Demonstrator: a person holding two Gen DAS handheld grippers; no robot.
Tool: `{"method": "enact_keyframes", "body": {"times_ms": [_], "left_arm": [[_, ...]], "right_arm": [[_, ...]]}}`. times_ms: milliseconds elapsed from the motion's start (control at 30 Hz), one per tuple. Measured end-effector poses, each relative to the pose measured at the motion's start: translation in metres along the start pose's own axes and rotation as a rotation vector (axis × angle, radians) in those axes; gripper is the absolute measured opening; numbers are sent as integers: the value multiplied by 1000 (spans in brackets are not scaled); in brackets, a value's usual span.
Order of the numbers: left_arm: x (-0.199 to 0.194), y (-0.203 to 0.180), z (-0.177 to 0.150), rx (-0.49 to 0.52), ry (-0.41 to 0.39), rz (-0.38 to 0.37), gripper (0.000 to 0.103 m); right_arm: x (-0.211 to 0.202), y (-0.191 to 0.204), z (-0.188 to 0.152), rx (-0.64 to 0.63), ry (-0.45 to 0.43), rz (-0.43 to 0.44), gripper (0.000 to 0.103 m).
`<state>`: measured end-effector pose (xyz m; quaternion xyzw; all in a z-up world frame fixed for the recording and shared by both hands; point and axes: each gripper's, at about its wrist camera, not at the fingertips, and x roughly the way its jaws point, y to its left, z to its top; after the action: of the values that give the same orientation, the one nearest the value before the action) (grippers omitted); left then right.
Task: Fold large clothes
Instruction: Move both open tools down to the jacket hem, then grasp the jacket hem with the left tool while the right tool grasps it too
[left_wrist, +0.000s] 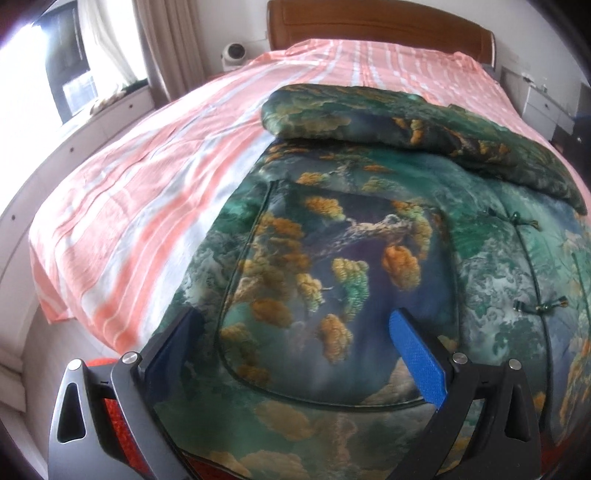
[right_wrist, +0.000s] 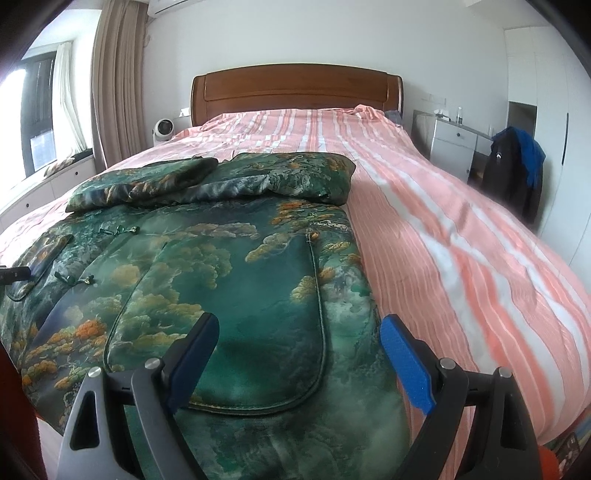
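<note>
The bed is covered with a pink and white striped sheet (right_wrist: 461, 236), a little wrinkled. At 12 o'clock stands a brown wooden headboard (right_wrist: 295, 88). At about 10 o'clock, beside the headboard, sits a small white round fan (right_wrist: 162, 130). Further to the left, a long beige curtain (right_wrist: 116, 85) hangs next to the window (right_wrist: 35, 110), and under the window runs a low white cabinet with small dark knobs (right_wrist: 55, 184). At 2 o'clock there is a white nightstand (right_wrist: 452, 146). Just beside it a dark jacket with blue fabric (right_wrist: 515, 166) hangs near the white wardrobe (right_wrist: 554, 110).
</note>
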<state>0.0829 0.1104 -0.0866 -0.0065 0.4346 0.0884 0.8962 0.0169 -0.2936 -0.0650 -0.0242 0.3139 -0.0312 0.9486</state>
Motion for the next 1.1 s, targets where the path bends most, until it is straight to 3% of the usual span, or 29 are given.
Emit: {"method": "enact_keyframes", "body": {"times_ms": [367, 500, 600, 767, 867, 1000, 1067, 1100], "left_arm": [[-4, 12, 0, -9, 18, 12, 102], [-6, 47, -3, -107, 79, -58, 102], [5, 61, -10, -97, 167, -128, 102], [18, 61, -18, -76, 246, -197, 102], [31, 64, -16, -82, 292, -236, 103], [38, 67, -15, -69, 338, -290, 103], [38, 67, -15, -24, 358, -302, 102], [37, 64, -16, 8, 370, -305, 102]], "right_arm": [[0, -2, 1, 11, 17, 5, 88], [-17, -30, 13, 90, 10, 24, 88], [-21, -66, 17, 171, 96, 80, 88], [-15, -98, 1, 285, 285, 220, 88], [-8, -99, -7, 318, 359, 325, 88], [10, -88, -16, 322, 435, 395, 88], [16, -82, -17, 326, 456, 433, 83], [19, -78, -17, 322, 467, 449, 75]]}}
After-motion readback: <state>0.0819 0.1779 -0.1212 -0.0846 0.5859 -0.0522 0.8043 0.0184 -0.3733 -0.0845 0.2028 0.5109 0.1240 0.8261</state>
